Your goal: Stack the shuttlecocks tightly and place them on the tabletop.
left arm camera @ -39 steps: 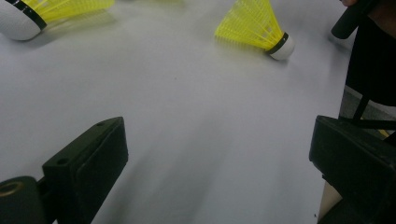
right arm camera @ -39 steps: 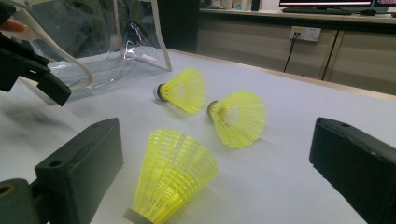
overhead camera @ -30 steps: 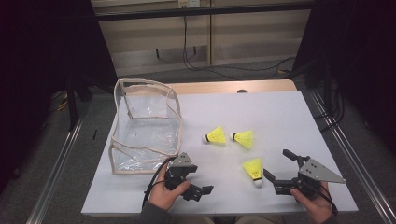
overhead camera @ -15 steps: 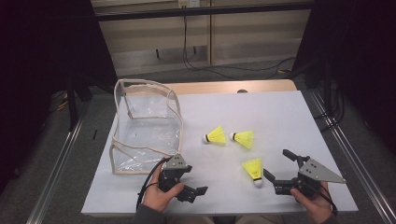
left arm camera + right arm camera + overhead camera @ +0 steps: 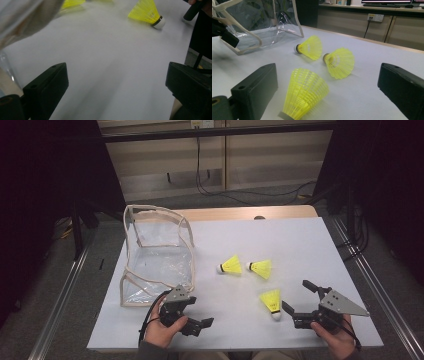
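Three yellow shuttlecocks lie on the white table [image 5: 300, 240]: two side by side at the middle [image 5: 231, 265] [image 5: 260, 268] and a third [image 5: 271, 302] nearer me. My right gripper [image 5: 298, 296] is open just right of that nearest one. In the right gripper view the nearest shuttlecock [image 5: 304, 92] lies low between my open jaws [image 5: 328, 75], with the other two [image 5: 310, 47] [image 5: 339, 62] behind it. My left gripper [image 5: 196, 313] is open and empty near the front edge, pointing right. The left gripper view is blurred and has one shuttlecock [image 5: 147, 12] far ahead.
A clear plastic bag with beige trim [image 5: 155, 255] lies open on the table's left side, beside my left hand; it also appears in the right gripper view [image 5: 257, 22]. Cables run along the floor behind the table [image 5: 250, 195]. Metal rails flank the table.
My left gripper has shifted a little to the left, toward the bag's near corner, and is still moving. The right gripper and the shuttlecocks have stayed put.
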The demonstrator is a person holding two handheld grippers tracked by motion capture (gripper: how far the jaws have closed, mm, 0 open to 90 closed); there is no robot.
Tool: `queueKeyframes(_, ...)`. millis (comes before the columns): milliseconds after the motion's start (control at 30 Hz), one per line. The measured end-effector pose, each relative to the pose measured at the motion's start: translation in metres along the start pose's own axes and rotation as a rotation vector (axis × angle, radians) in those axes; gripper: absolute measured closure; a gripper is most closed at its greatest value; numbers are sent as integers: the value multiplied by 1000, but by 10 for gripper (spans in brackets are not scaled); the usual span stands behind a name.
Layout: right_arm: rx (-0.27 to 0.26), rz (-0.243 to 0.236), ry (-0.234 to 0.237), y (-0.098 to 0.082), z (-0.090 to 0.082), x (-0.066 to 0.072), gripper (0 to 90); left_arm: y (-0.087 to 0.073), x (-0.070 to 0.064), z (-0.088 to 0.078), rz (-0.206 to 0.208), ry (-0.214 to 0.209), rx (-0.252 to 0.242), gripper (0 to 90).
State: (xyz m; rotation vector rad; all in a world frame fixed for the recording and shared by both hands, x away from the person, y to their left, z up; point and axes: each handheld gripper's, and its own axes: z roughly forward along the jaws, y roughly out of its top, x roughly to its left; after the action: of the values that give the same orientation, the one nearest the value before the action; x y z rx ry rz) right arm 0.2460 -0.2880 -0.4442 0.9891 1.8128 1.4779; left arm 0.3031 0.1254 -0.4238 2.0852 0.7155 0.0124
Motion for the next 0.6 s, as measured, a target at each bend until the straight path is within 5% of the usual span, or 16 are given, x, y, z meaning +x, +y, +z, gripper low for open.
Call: queueKeyframes(600,2,0,-5,0,0,-2,21,-6,6,-10,-7,38,-11,45)
